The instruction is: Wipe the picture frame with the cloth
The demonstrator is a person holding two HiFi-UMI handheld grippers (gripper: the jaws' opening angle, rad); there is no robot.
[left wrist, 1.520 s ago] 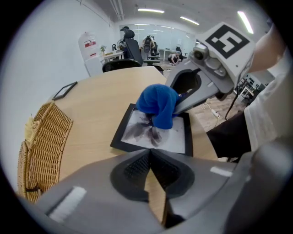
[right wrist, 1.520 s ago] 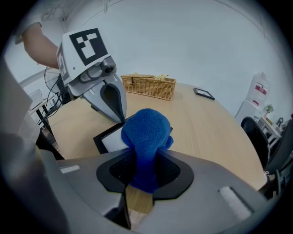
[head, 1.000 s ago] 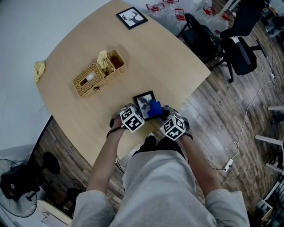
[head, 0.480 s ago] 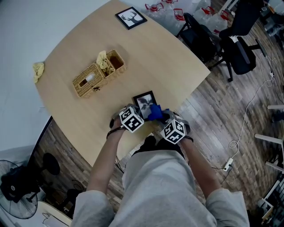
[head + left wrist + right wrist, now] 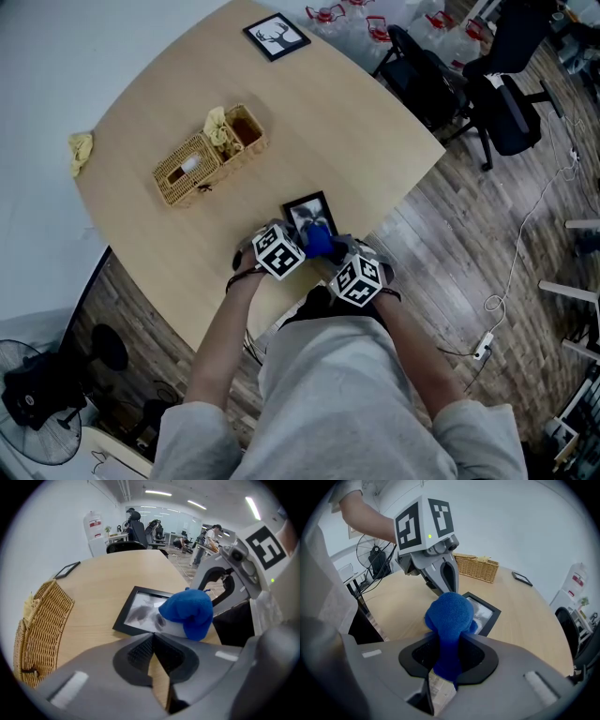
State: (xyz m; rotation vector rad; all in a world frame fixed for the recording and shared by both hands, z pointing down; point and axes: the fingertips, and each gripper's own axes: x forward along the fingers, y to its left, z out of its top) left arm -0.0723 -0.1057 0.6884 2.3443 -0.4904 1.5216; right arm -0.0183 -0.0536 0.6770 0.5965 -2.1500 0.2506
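Blue fleecy cloth (image 5: 449, 616): pinched between the jaws of the right tool (image 5: 446, 665); its bunched end rests on the near right part of the picture frame.
Black rectangular picture frame (image 5: 140, 613): lies flat on the light wooden tabletop (image 5: 347, 122), close to its near edge, with a greyish picture under the glass.
Left tool (image 5: 153, 637): jaws pressed together with nothing between them, tips just beside the frame's near left edge.
Woven wicker basket (image 5: 202, 159): far left of the frame and well apart from it, with a pale yellow cloth tucked into one compartment.
Square black frame with a deer print (image 5: 278, 36): flat at the tabletop's far edge.
Yellow rag (image 5: 82, 145): at the tabletop's left edge.
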